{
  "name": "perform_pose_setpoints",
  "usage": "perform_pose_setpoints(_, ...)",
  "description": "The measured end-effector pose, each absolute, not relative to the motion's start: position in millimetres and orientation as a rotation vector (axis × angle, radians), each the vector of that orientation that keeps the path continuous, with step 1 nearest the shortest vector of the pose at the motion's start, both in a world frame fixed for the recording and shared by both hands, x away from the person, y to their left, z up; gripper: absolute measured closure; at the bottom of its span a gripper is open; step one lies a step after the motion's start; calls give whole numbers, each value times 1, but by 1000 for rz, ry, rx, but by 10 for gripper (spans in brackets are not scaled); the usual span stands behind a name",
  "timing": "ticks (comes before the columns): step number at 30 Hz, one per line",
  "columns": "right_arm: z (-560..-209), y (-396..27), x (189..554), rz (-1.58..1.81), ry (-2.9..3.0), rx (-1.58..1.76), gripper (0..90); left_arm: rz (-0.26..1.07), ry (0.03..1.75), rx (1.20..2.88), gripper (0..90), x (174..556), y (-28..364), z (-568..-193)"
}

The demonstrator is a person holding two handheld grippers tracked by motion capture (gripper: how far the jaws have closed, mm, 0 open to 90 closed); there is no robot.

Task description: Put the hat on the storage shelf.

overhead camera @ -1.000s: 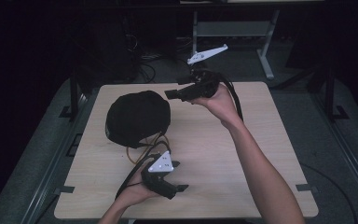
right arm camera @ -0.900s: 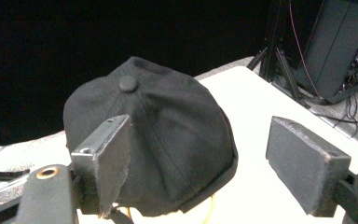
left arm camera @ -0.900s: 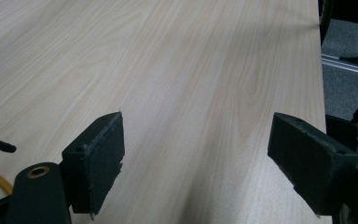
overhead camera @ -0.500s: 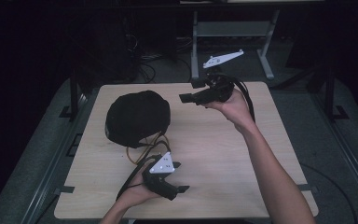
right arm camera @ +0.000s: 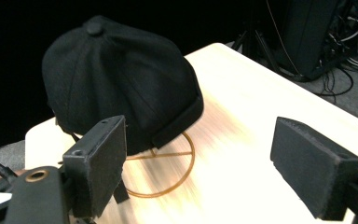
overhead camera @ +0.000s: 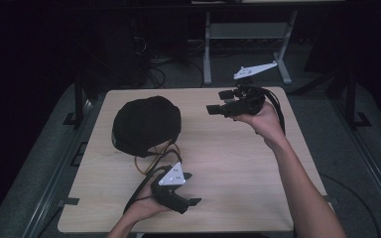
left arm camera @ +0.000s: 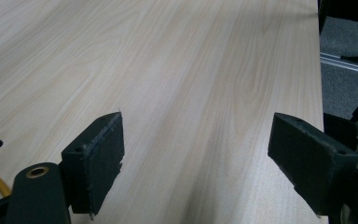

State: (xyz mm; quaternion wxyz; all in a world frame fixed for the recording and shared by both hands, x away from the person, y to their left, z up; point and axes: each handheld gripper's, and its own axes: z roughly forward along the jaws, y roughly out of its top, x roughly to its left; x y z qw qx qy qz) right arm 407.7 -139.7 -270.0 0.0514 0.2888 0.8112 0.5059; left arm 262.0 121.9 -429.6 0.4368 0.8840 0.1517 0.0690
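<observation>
A black cap rests on a golden wire stand at the left middle of the wooden table. My right gripper hovers over the back right of the table, pointing left at the cap and wire ring. Its jaws have just been opening and stand open with nothing between them. My left gripper lies low near the front edge, just in front of the stand and pointing right. It is open over bare wood.
A metal frame with legs stands on the floor behind the table, with loose cables beside it. Dark rails run along both sides of the table. Bare wood stretches between the two grippers.
My right gripper has drifted to the right and slightly lower, away from the cap. The left gripper and the cap have stayed put.
</observation>
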Motion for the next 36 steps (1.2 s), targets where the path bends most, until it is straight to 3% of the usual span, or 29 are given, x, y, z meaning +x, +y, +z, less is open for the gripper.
perform_pose_setpoints(36,-299,-202,384,1481,2447,988,165,178,371,2208,184,261,123,-429)
